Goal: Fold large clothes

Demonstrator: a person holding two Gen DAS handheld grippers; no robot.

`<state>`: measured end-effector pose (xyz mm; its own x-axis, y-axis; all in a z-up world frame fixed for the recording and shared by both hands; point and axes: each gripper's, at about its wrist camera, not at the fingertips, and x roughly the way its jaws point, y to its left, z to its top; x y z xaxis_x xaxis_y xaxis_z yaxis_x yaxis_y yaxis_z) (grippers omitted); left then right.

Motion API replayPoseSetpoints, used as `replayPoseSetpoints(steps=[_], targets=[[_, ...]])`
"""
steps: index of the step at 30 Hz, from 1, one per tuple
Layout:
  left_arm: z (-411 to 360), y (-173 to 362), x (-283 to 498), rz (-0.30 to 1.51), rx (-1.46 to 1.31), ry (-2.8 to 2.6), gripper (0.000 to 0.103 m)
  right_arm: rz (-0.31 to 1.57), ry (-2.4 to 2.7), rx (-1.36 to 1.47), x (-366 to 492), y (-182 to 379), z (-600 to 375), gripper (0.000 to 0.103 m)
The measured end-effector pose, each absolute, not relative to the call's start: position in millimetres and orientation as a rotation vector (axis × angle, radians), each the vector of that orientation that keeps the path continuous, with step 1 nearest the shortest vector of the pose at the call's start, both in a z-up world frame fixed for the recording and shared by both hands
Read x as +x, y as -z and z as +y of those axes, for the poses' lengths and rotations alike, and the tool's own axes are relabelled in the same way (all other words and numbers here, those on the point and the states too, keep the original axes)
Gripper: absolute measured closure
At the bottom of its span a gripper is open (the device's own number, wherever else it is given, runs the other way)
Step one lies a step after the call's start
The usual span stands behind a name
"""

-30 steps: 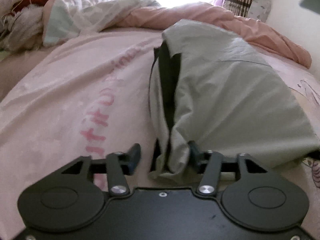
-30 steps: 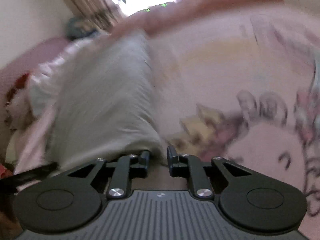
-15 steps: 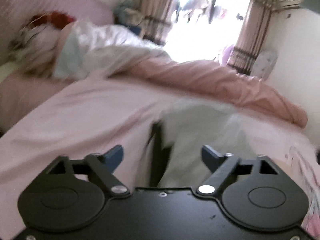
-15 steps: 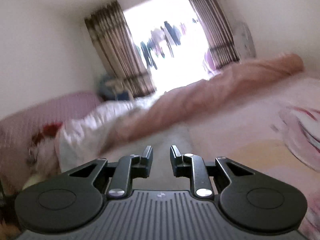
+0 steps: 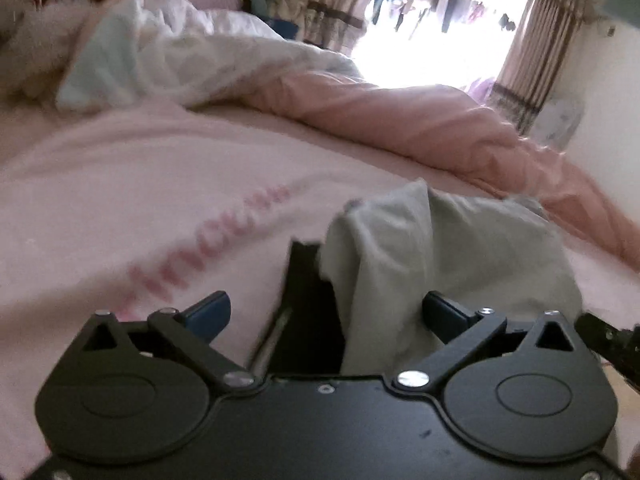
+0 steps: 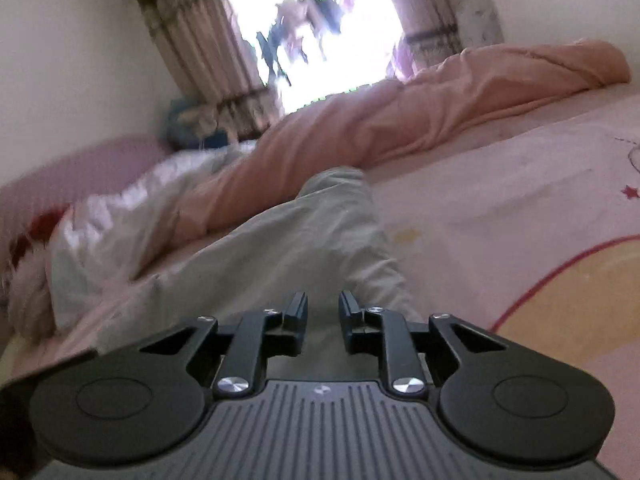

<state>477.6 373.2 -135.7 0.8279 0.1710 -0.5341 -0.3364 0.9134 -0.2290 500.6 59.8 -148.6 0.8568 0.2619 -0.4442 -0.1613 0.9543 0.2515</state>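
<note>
Left gripper (image 5: 326,314) opening wide, empty, above grey folded cloth garment (image 5: 440,256) on pink printed bedsheet (image 5: 120,200). Right gripper (image 6: 323,312) narrowly parted, closing, pinching nothing; garment at twelve o'clock.

Black hand-held gripper (image 5: 326,312), blue fingertips (image 5: 210,312), silver screws.

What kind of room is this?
Most likely a bedroom at home: a bed with a pink sheet, a rumpled pink duvet along its far side, and a curtained window behind. A grey garment lies on the bed.
</note>
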Motion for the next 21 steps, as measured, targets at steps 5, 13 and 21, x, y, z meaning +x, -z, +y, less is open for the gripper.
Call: replayPoseSetpoints(steps=[5,13,21], targets=[[340,85,504,0.397,-0.133,-0.285,0.0,0.414,-0.237,0.123,513,108,83,0.063],[365,133,591,0.613,-0.229,-0.228,0.0,0.601,-0.212,0.138,559,150,81,0.062],[361,124,590,0.58,-0.21,-0.237,0.0,0.548,-0.251,0.18,558,125,75,0.054]])
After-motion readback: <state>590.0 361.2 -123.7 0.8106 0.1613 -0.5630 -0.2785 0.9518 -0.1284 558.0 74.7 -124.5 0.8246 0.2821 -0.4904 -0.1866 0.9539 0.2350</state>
